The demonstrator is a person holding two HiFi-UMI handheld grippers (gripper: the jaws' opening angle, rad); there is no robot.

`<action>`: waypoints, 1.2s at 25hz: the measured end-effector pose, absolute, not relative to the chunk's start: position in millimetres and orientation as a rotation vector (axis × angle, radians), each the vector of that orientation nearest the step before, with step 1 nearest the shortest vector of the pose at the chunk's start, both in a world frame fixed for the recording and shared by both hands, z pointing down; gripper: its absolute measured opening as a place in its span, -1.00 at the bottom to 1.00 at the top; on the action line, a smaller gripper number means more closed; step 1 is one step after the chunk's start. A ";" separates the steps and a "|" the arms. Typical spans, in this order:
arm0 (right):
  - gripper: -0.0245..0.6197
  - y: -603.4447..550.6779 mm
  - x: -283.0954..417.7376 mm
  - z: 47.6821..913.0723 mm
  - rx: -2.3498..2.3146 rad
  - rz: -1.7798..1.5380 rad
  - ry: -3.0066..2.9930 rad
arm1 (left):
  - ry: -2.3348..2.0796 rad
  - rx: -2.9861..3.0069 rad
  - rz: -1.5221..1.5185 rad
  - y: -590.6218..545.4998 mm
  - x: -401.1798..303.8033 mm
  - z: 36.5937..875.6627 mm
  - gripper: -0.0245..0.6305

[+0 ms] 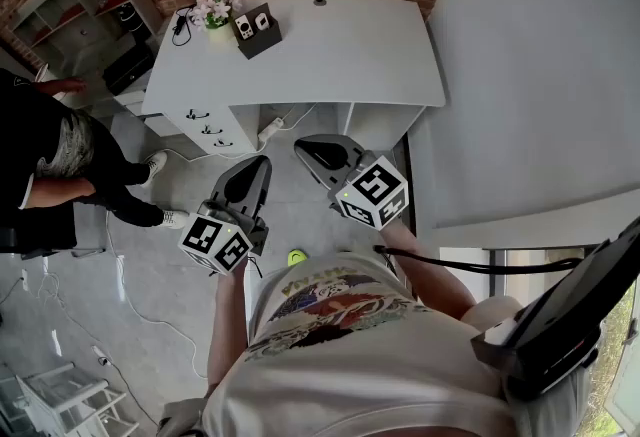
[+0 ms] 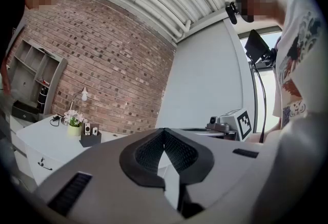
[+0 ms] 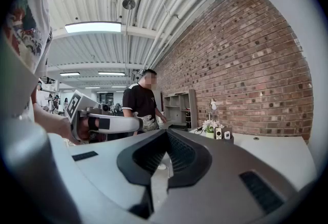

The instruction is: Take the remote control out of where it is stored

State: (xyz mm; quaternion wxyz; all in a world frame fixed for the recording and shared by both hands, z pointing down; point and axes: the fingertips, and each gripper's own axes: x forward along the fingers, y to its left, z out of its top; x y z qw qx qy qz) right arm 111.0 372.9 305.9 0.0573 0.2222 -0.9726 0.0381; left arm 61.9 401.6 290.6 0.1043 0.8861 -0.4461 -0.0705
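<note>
The remote (image 1: 244,24) stands upright in the holder (image 1: 258,35) on the desk (image 1: 340,55), well ahead of the left hand-held gripper (image 1: 256,171) and right hand-held gripper (image 1: 310,152), both closed tight and empty, the left judged more squarely in line.

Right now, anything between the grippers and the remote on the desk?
Nothing visible. The left gripper and right gripper, both shut and empty, hang over the floor short of the desk. The remote stands in a dark holder beside the flowers.
</note>
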 end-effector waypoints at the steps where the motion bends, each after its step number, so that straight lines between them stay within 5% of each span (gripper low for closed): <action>1: -0.91 373.7 111.0 306.4 0.673 0.115 -2.948 | -1.314 2.613 -0.208 402.4 62.5 291.1 -0.91; 30: -0.90 386.5 83.4 312.9 0.716 0.144 -2.918 | -1.382 2.652 -0.197 414.6 44.9 295.5 -0.91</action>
